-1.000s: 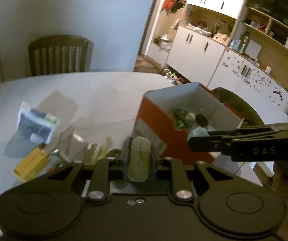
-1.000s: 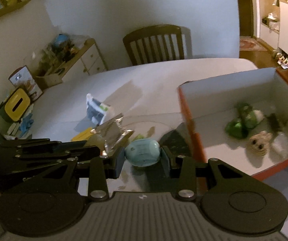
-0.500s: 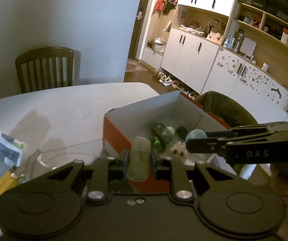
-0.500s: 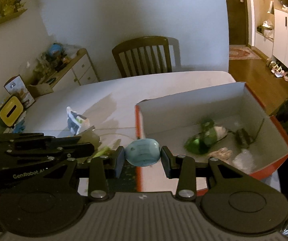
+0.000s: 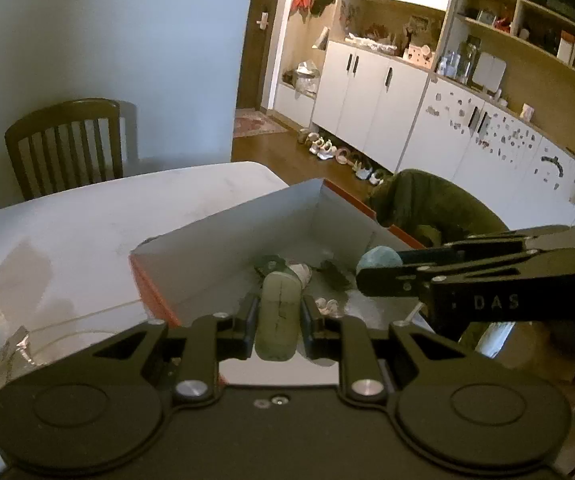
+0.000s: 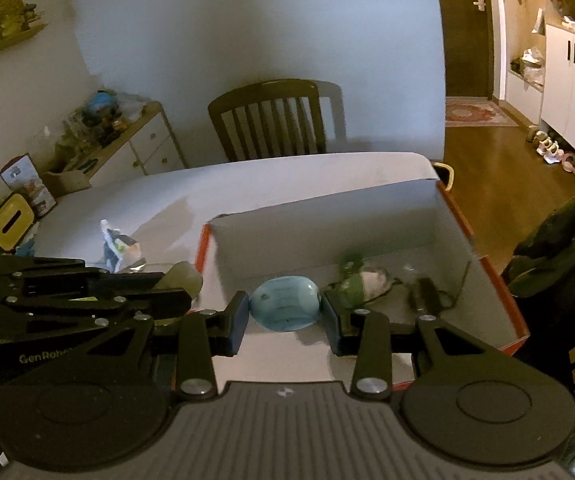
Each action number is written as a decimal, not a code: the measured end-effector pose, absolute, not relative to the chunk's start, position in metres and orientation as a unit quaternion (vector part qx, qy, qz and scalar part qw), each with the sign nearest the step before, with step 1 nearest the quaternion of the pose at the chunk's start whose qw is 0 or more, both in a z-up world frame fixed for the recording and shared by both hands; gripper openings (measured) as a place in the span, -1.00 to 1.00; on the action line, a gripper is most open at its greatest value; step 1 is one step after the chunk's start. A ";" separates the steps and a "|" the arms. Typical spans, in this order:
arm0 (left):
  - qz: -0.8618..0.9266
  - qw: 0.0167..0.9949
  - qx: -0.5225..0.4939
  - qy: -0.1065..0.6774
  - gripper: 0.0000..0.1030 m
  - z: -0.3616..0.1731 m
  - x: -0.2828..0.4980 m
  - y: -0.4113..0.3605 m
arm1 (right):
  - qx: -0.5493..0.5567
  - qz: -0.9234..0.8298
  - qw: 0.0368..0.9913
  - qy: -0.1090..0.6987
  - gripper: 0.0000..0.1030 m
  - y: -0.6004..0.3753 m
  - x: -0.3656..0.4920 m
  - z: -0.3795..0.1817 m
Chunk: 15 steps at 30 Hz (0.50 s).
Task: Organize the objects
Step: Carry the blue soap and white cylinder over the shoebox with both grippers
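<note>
The left gripper (image 5: pixel 279 322) squeezes a pale green oval pebble (image 5: pixel 278 316); the right gripper (image 6: pixel 285 314) squeezes a blue egg-shaped stone (image 6: pixel 285 309). Go low inside the orange cardboard box (image 6: pixel 483 272), then let go gently.

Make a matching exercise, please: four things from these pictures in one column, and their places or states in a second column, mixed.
Things:
1. blue egg-shaped object
2. pale green object
3. box
4. chair

Places or states:
a. behind the far side of the table
b. held in the left tool
c. on the table, open, with small items inside
d. held in the right tool

Pairs: 1-d, 2-b, 3-c, 4-a
</note>
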<state>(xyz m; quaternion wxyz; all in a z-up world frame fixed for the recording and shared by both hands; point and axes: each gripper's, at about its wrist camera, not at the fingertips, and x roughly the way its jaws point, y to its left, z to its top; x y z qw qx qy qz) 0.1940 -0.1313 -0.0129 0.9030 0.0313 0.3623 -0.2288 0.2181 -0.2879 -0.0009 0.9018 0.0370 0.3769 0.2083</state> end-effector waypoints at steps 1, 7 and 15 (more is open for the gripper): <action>-0.228 0.902 0.033 0.366 -0.59 -0.015 0.197 -0.136 | 0.037 0.207 0.902 0.377 -0.26 -0.293 0.221 -0.002; -0.222 0.892 0.045 0.391 -0.59 -0.030 0.212 -0.157 | 0.029 0.191 0.902 0.385 -0.25 -0.317 0.241 -0.013; -0.207 0.871 0.063 0.441 -0.59 -0.058 0.238 -0.177 | 0.015 0.177 0.898 0.402 -0.25 -0.332 0.271 -0.032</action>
